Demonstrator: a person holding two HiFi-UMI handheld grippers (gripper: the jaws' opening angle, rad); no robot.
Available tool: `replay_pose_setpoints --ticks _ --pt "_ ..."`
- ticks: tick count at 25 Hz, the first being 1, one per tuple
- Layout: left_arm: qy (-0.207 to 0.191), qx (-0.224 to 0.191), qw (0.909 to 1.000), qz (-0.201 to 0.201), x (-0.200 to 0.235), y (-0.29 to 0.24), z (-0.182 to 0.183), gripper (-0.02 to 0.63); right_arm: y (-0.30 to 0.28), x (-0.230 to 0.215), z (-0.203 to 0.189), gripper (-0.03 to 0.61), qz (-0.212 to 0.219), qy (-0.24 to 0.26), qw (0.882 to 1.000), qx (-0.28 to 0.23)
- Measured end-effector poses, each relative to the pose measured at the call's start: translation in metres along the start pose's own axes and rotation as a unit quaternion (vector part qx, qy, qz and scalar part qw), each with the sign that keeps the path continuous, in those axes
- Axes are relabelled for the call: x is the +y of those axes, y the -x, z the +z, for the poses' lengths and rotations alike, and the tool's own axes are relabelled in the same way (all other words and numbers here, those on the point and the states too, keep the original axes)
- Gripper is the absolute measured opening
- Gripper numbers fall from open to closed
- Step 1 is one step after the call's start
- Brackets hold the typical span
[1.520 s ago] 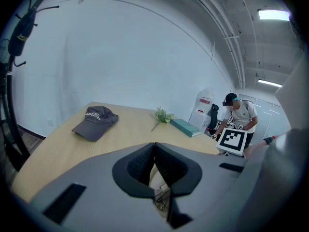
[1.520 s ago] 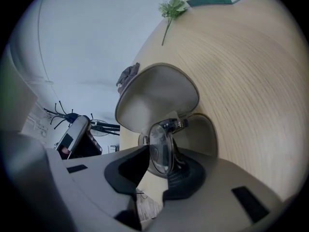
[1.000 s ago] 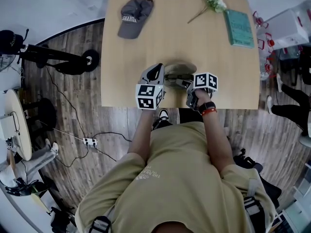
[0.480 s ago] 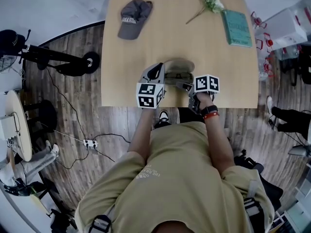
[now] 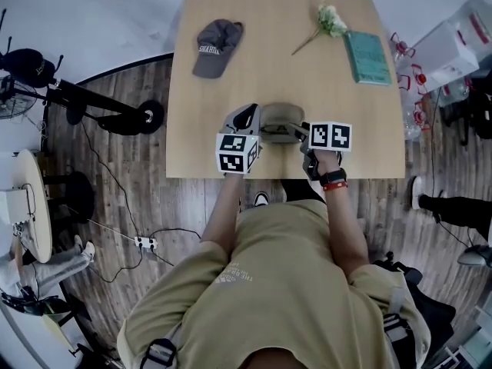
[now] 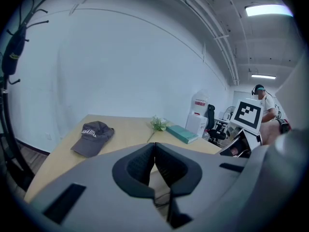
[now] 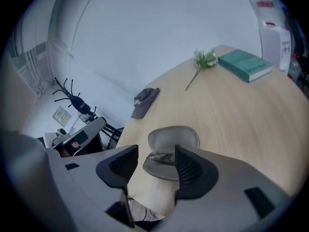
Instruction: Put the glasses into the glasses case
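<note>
The grey glasses case [image 5: 281, 121] lies open near the table's front edge, its lid [image 7: 174, 138] tipped back. The glasses [image 7: 161, 157] rest folded in its lower half. My right gripper [image 5: 298, 134] hangs just right of the case and above it. In the right gripper view its jaws [image 7: 155, 152] stand wide and are closing, with nothing between the pads; the case shows beyond them. My left gripper [image 5: 249, 115] hovers at the case's left end. Its jaws [image 6: 154, 149] are shut tip to tip on nothing.
A grey cap [image 5: 217, 46] lies at the table's far left. A flower sprig [image 5: 330, 20] and a teal book [image 5: 367, 58] lie at the far right. The table's front edge [image 5: 284, 174] runs just under both grippers. A white bin [image 5: 453, 44] stands beyond the right side.
Both grippers have risen off the table. The right one has rolled and drawn slightly right, away from the case. The case and glasses have stayed in place.
</note>
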State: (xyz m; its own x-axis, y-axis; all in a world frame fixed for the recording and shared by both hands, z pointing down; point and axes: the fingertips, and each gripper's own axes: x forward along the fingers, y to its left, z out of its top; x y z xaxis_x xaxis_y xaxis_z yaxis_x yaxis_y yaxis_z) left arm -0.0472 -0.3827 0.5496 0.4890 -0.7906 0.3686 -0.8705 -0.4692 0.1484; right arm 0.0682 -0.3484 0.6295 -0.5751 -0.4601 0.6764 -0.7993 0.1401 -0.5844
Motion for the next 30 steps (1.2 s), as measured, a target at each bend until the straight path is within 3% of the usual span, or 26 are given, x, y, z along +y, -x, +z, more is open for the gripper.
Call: replay_pose_setpoints --ticks 11,18,23,30 --pt "-0.022 -0.042 0.9989 0.005 -0.008 0.015 0.054 0.024 0.062 0.014 0.064 0.21 -0.047 0.083 0.985 -0.142" --pt "-0.036 -0.074 0.9966 0.008 -0.013 0.03 0.087 0.024 0.101 0.043 0.098 0.174 -0.065 0.16 0.954 -0.243" --pt "-0.046 -0.095 0.9944 0.006 -0.025 0.035 0.106 0.025 0.128 0.056 0.115 0.142 -0.099 0.216 0.924 -0.299" --pt "-0.056 -0.114 0.9919 0.006 -0.03 0.038 0.121 0.024 0.147 0.071 0.129 0.115 -0.103 0.235 0.901 -0.349"
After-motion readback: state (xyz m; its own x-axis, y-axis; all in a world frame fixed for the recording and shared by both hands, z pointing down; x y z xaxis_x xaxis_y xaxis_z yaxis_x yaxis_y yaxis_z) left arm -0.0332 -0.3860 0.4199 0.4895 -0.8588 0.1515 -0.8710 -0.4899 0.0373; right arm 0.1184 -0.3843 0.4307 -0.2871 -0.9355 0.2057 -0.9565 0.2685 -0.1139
